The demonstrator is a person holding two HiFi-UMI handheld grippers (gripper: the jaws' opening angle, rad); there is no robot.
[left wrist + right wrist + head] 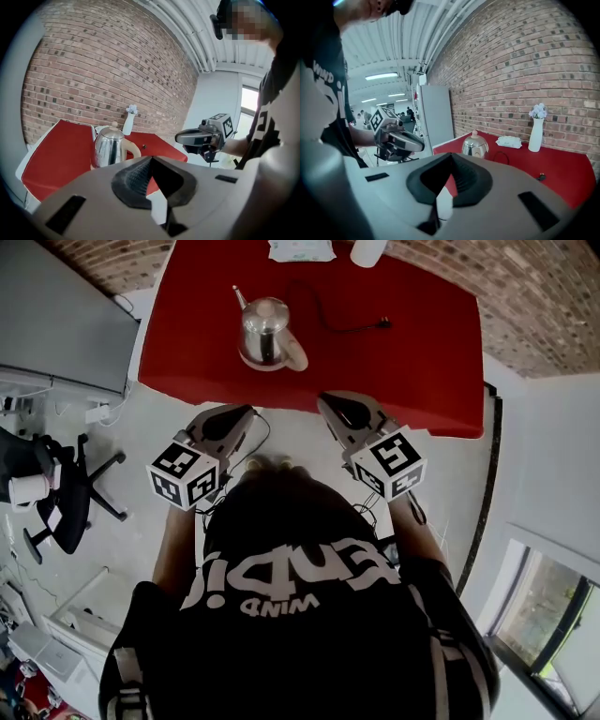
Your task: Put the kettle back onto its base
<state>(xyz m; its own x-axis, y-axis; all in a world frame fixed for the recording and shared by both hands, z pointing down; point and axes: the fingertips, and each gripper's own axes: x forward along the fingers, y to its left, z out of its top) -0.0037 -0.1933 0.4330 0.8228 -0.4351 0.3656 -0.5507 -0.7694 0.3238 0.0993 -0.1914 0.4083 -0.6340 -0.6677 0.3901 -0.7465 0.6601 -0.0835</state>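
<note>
A steel kettle (265,334) with a cream handle and knob stands upright on the red table (412,362), left of centre. Its base cannot be made out beneath it. A black cord (352,329) runs from beside it to a loose plug. My left gripper (246,414) and right gripper (328,404) hover side by side off the table's near edge, both short of the kettle. Each is shut on nothing. The left gripper view shows the kettle (108,147) beyond the shut left gripper (151,159). In the right gripper view the kettle (475,146) lies far ahead of the right gripper (451,157).
A white vase (536,133) with flowers and a tissue pack (509,141) stand at the table's far edge by the brick wall. A grey cabinet (56,315) is left of the table. An office chair (66,493) stands on the floor at my left.
</note>
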